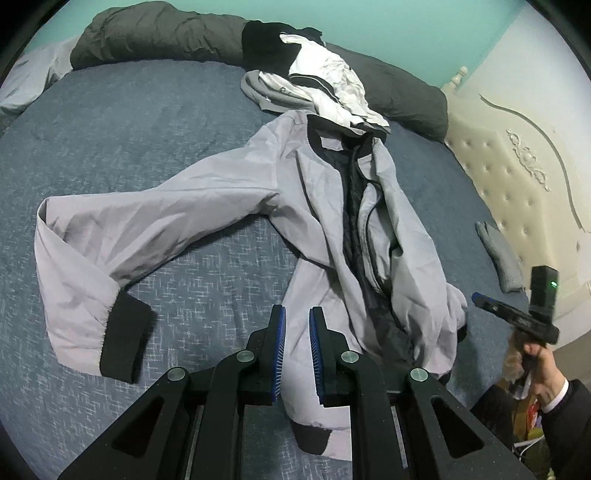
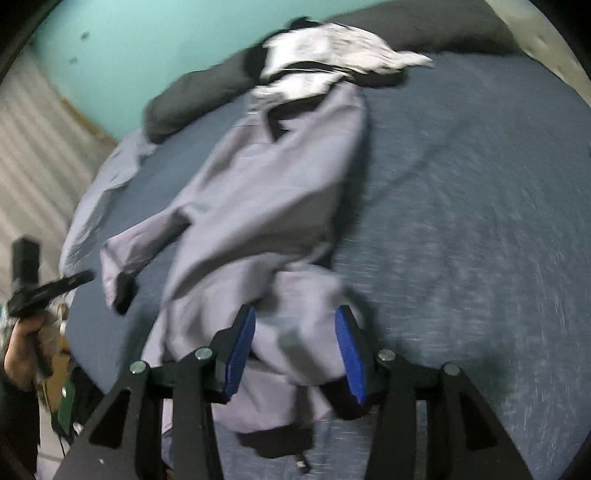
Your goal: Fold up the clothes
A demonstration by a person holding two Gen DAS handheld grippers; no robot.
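A light grey jacket [image 1: 229, 214] with black cuffs and a dark lining lies front up and unzipped on the blue bed [image 1: 110, 129]. One sleeve stretches left and ends in a black cuff [image 1: 125, 339]. My left gripper [image 1: 297, 312] hovers over the jacket's lower edge, its jaws a narrow gap apart with nothing pinched. In the blurred right wrist view the jacket [image 2: 266, 192] runs away from me. My right gripper [image 2: 297, 314] stands open with loose hem fabric lying between its blue pads [image 2: 351, 354]. From the left wrist view that right gripper [image 1: 491, 306] sits just off the jacket's right side.
A heap of white and black clothes [image 1: 328, 77] lies at the jacket's collar, with a dark rolled duvet [image 1: 159, 33] behind it. A small grey garment [image 1: 498, 254] rests near the cream padded headboard [image 1: 517, 177]. A person's hand [image 1: 543, 373] holds the right gripper beyond the bed's edge.
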